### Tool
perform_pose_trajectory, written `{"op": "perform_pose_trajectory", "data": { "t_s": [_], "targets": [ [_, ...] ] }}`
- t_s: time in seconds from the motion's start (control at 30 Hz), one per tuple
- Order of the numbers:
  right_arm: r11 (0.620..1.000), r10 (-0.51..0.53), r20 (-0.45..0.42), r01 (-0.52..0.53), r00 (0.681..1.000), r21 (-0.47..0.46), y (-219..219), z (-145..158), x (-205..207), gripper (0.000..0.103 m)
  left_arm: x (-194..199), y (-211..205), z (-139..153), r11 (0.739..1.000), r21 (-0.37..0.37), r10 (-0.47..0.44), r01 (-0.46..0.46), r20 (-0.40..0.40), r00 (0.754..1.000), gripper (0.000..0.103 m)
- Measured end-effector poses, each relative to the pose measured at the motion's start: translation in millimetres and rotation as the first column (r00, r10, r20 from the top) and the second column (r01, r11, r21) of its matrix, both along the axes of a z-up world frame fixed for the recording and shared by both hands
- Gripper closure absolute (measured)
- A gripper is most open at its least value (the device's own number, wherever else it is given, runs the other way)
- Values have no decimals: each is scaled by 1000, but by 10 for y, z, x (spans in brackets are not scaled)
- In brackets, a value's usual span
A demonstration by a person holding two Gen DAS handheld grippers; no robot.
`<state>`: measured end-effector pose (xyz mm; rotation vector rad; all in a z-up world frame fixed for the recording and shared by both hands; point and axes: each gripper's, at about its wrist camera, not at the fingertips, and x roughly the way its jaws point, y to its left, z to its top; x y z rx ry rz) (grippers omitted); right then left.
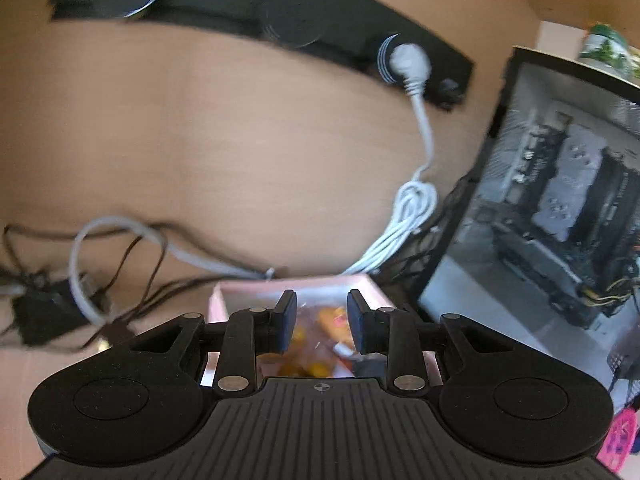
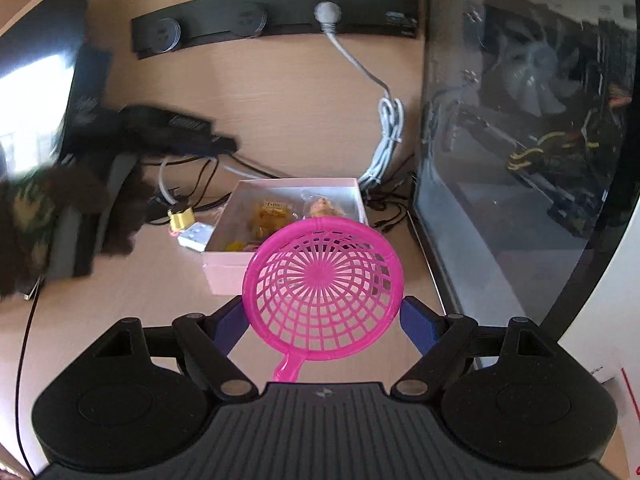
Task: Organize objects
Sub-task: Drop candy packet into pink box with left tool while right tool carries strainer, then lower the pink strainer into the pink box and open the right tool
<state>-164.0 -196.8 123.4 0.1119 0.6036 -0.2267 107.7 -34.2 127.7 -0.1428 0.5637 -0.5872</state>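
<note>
A pale pink box [image 2: 224, 270] sits on the wooden desk, holding yellow packets [image 2: 272, 216] and a small doll head [image 2: 322, 208]. My right gripper [image 2: 322, 320] is shut on a pink plastic strainer [image 2: 320, 288], its round basket between the blue pads [image 2: 418, 324] just in front of the box. In the left wrist view my left gripper [image 1: 322, 322] is open and empty, hovering over the same box [image 1: 218, 306] with yellow items [image 1: 332, 320] below its fingers. A brass padlock [image 2: 180, 218] and a small silver block [image 2: 196, 236] lie left of the box.
A glass-sided computer case [image 2: 520, 140] stands right of the box. A black socket strip [image 2: 276, 16] with a grey plug and coiled cable [image 2: 386, 140] runs along the back. Black cables and an adapter [image 1: 44, 316] lie left. A sleeved arm with the other gripper [image 2: 176, 132] shows at left.
</note>
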Motion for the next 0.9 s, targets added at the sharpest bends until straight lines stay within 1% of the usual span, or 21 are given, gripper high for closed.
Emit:
{"op": "perform_pose_trajectory", "data": {
  "t_s": [0.07, 0.13, 0.23, 0.3, 0.33, 0.43, 0.5, 0.53, 0.63, 0.7, 0.8, 0.87, 0.9],
  "targets": [
    [1000, 6, 3, -6, 1000, 13, -83, 4, 110, 21, -61, 141, -68, 1000, -9, 19, -19, -48, 999, 73],
    [999, 20, 16, -21, 1000, 45, -168, 47, 280, 21, -206, 327, -144, 999, -19, 35, -37, -104, 994, 73],
    [992, 32, 47, -38, 998, 120, -299, 161, 651, 21, -498, 593, -274, 999, -12, 49, -52, -191, 980, 73],
    [986, 35, 66, -45, 997, 161, -358, 237, 983, 21, -733, 746, -377, 998, -4, 55, -57, -243, 968, 73],
    [985, 33, 68, -44, 997, 165, -364, 266, 1148, 21, -835, 820, -419, 998, -5, 61, -64, -265, 962, 73],
    [977, 44, 70, -58, 997, 204, -363, 309, 1730, 21, -1123, 1075, -526, 994, -37, 88, -107, -342, 936, 73],
    [971, 34, 38, -42, 999, 233, -371, 232, 2086, 21, -1275, 1241, -573, 988, -45, 119, -146, -369, 922, 74],
    [968, 29, 14, -31, 999, 250, -374, 167, 2244, 21, -1333, 1313, -565, 986, -40, 138, -165, -370, 919, 74],
    [952, -14, -82, 38, 997, 304, -419, -176, 2702, 21, -1545, 1573, -545, 971, -18, 218, -239, -352, 910, 74],
    [946, -45, -148, 90, 988, 312, -434, -403, 2877, 22, -1672, 1738, -536, 954, -7, 277, -298, -345, 897, 74],
    [950, -49, -206, 109, 977, 293, -367, -652, 2950, 25, -1828, 1945, -574, 929, 15, 351, -370, -354, 867, 74],
    [959, -37, -210, 94, 977, 269, -334, -693, 2920, 25, -1891, 2059, -620, 914, 27, 384, -404, -373, 845, 74],
    [966, -29, -209, 82, 978, 247, -294, -688, 2885, 25, -1899, 2094, -638, 910, 30, 393, -413, -380, 837, 74]
  ]
}}
